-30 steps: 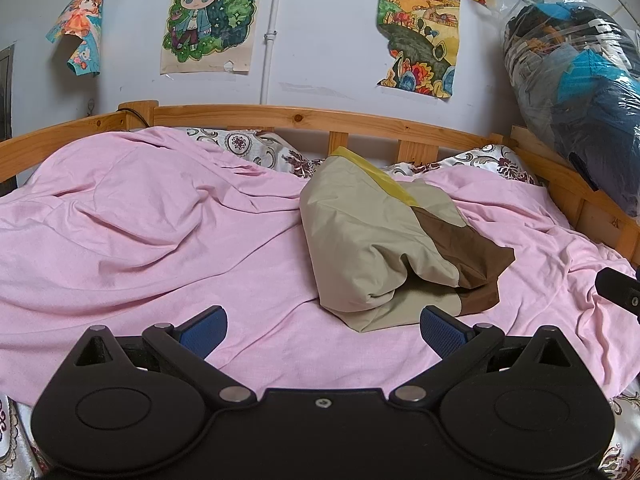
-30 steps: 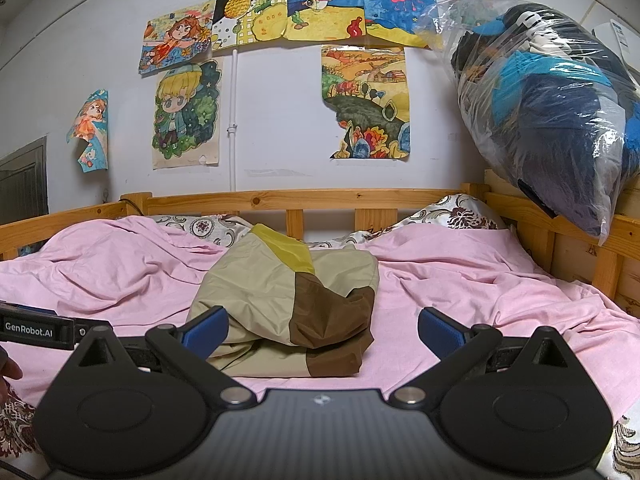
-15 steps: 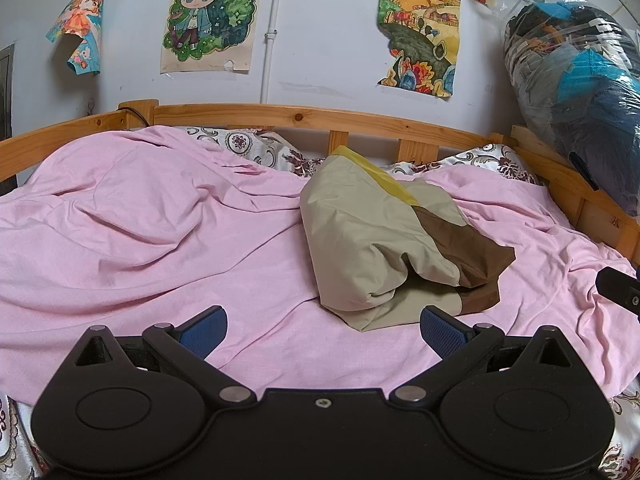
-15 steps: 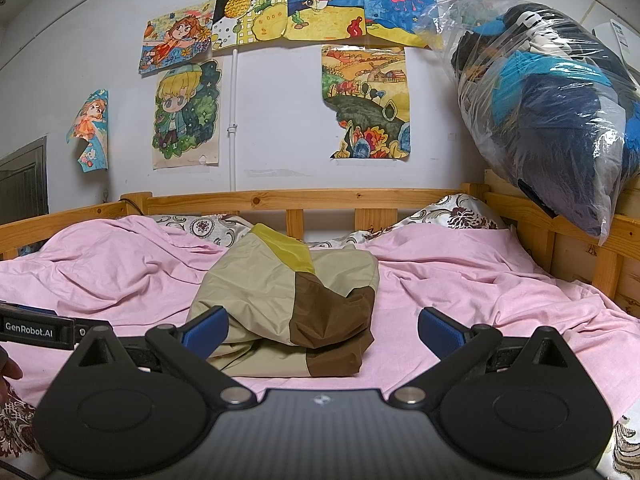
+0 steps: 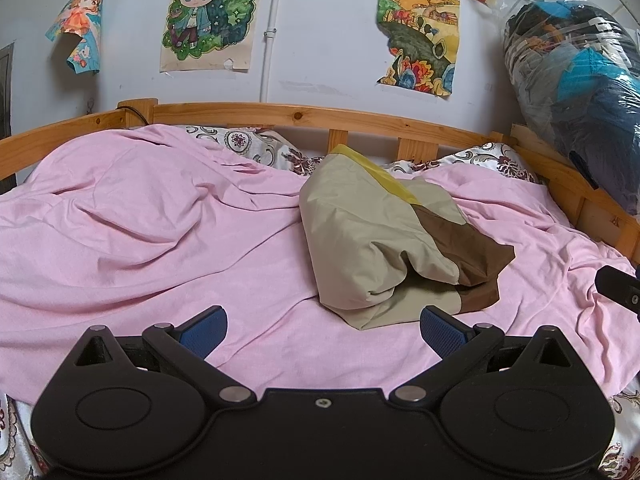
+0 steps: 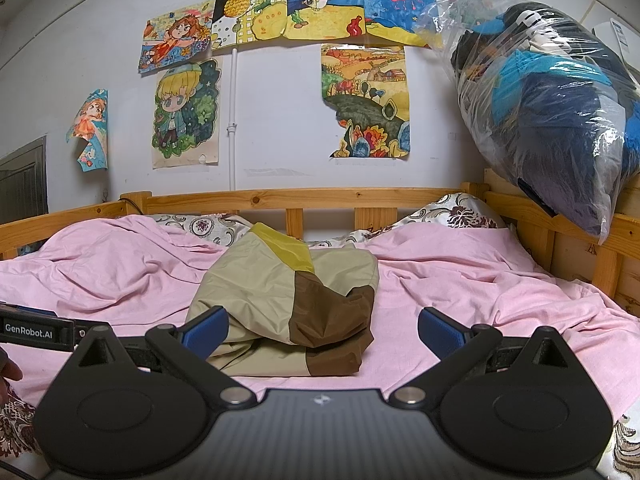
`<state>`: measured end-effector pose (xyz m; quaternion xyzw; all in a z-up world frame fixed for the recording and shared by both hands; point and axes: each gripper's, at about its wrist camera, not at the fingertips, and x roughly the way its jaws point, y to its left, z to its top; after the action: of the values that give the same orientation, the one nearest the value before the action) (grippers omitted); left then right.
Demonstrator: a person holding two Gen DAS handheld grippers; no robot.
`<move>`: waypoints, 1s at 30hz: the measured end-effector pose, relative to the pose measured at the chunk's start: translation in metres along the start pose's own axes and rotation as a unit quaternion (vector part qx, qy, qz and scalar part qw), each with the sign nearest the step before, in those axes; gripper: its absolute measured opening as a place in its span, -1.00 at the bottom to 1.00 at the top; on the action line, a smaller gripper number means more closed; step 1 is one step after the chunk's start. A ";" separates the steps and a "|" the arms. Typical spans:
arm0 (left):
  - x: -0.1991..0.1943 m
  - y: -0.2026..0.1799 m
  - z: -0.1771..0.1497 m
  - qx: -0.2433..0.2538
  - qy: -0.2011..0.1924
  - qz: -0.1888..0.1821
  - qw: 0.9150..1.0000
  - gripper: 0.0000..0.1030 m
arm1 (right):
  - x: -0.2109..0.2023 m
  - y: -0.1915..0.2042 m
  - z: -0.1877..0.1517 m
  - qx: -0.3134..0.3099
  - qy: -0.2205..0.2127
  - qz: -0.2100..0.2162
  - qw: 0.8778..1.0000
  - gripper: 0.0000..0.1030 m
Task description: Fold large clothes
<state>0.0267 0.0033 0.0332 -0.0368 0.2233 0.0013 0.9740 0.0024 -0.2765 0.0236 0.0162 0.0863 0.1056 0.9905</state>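
A folded garment [image 5: 384, 236] in beige, brown and yellow lies on the pink sheet [image 5: 152, 240] in the middle of the bed; it also shows in the right wrist view [image 6: 292, 300]. My left gripper [image 5: 324, 330] is open and empty, held above the sheet short of the garment's near edge. My right gripper [image 6: 322, 330] is open and empty, just in front of the garment. Part of the left gripper's body [image 6: 36, 330] shows at the left edge of the right wrist view.
A wooden bed rail [image 5: 360, 120] runs along the back and right side. A patterned pillow [image 6: 452, 212] lies at the head. A clear plastic bag of dark clothes [image 6: 560, 100] hangs over the right rail. Posters cover the wall.
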 end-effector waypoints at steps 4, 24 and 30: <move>0.000 0.000 0.001 -0.001 0.000 0.000 1.000 0.99 | 0.000 0.000 0.000 0.000 0.000 0.000 1.000 0.99; 0.004 -0.006 -0.008 -0.001 0.016 0.001 1.000 0.99 | 0.000 -0.001 -0.002 0.002 0.003 0.000 1.000 0.99; 0.008 -0.007 -0.006 0.001 0.046 0.027 0.999 0.99 | 0.002 0.001 -0.004 0.003 0.004 -0.002 1.000 0.99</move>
<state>0.0312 -0.0037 0.0245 -0.0294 0.2684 0.0260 0.9625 0.0037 -0.2749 0.0198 0.0185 0.0906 0.1038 0.9903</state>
